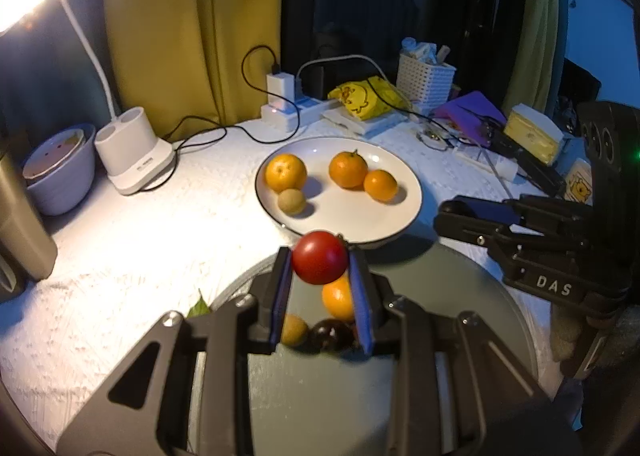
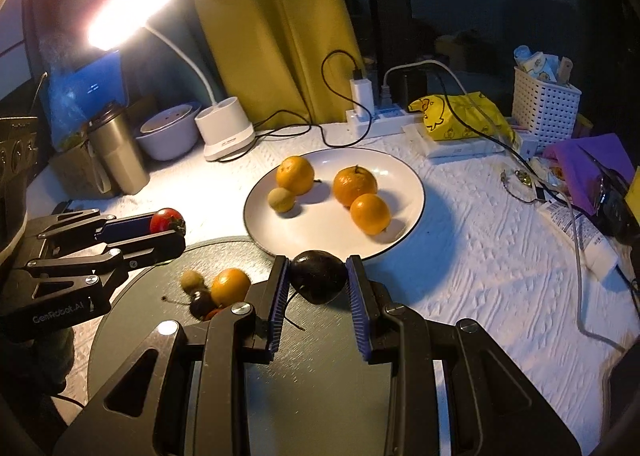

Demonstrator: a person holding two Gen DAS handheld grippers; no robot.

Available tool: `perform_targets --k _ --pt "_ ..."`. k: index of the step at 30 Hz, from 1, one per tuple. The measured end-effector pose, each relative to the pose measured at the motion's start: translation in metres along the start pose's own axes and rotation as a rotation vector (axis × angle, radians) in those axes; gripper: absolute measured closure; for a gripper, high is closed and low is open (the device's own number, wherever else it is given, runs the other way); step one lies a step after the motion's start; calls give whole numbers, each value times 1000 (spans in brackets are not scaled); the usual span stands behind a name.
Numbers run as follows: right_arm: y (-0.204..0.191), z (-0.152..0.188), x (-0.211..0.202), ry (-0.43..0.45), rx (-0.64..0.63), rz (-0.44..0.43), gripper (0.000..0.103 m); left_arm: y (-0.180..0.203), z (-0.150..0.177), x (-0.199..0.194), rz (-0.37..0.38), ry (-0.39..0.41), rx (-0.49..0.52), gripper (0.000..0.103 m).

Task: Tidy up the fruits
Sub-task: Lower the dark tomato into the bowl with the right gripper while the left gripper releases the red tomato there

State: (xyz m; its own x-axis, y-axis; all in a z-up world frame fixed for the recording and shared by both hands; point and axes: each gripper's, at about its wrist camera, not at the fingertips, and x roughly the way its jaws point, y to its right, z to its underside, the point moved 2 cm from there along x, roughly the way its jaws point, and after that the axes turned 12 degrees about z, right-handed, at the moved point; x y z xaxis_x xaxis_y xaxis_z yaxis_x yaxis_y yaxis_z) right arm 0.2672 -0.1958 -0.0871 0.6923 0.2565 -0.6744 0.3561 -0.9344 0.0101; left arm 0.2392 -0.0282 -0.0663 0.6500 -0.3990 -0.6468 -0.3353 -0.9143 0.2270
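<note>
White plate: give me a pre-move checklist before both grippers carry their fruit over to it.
1. Left gripper shut on the red tomato: ok.
2. Right gripper shut on the dark fruit: ok.
3. Free room on the white plate, near side bare: ok.
4. Three oranges and a small brown fruit sit clear of that side: ok.
5. Both fruits lifted off the grey tray: ok.
6. Grip firmness: cannot tell.

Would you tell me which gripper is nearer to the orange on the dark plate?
Left. The left gripper hangs just above-left of that orange; the right gripper sits farther off.
</note>
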Motion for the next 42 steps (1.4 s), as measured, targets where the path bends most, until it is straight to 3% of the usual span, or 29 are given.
perform_targets --k 19,29,42 --pt "12 -21 62 -50 -7 -25 72 -19 -30 63 39 -53 -29 74" --pt "25 -35 96 -65 -7 65 72 -33 -38 88 39 -94 -68 73" --pt "35 -47 98 -52 33 87 71 -36 -39 78 29 -63 -99 65"
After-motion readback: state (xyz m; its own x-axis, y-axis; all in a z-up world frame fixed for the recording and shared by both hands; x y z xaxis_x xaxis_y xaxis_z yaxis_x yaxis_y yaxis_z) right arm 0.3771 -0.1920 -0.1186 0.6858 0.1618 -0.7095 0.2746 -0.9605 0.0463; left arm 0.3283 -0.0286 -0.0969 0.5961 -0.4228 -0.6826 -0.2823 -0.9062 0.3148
